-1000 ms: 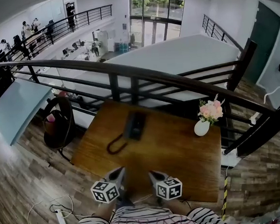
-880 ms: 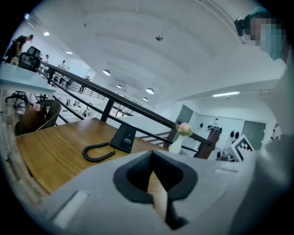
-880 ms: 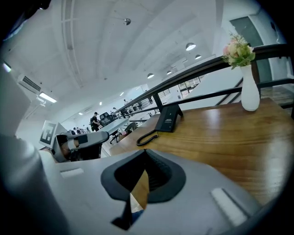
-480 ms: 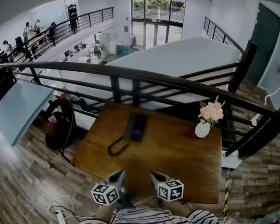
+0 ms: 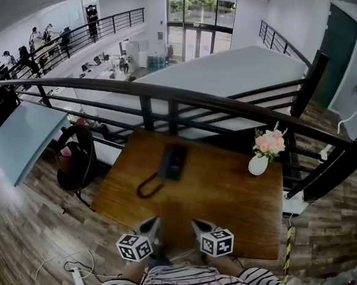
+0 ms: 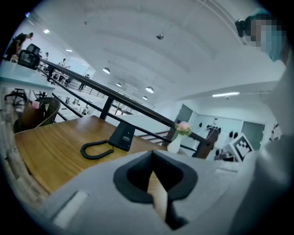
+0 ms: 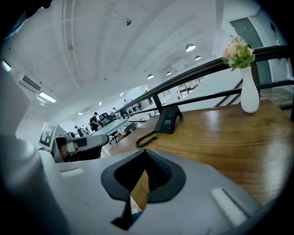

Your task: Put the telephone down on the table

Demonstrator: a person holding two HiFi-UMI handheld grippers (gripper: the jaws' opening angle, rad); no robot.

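Observation:
A black telephone [image 5: 171,162] lies flat on the wooden table [image 5: 232,196], towards the far left, with its coiled cord [image 5: 147,185] curled in front of it. Both grippers hover over the near edge, well short of it. My left gripper [image 5: 153,222] is shut and holds nothing. The right gripper [image 5: 196,223] beside it is shut and holds nothing too. From the left gripper view, the telephone [image 6: 122,136] and cord [image 6: 96,150] sit ahead, beyond the closed jaws of the left gripper [image 6: 152,156]. The right gripper view has the telephone [image 7: 166,120] ahead, left of centre, past the right gripper [image 7: 146,155].
A white vase [image 5: 258,164] of pink flowers stands at the table's far right corner. A dark metal railing [image 5: 181,98] runs just behind the table. A round chair [image 5: 75,156] stands left of the table, and cables with a power strip [image 5: 76,276] lie on the floor.

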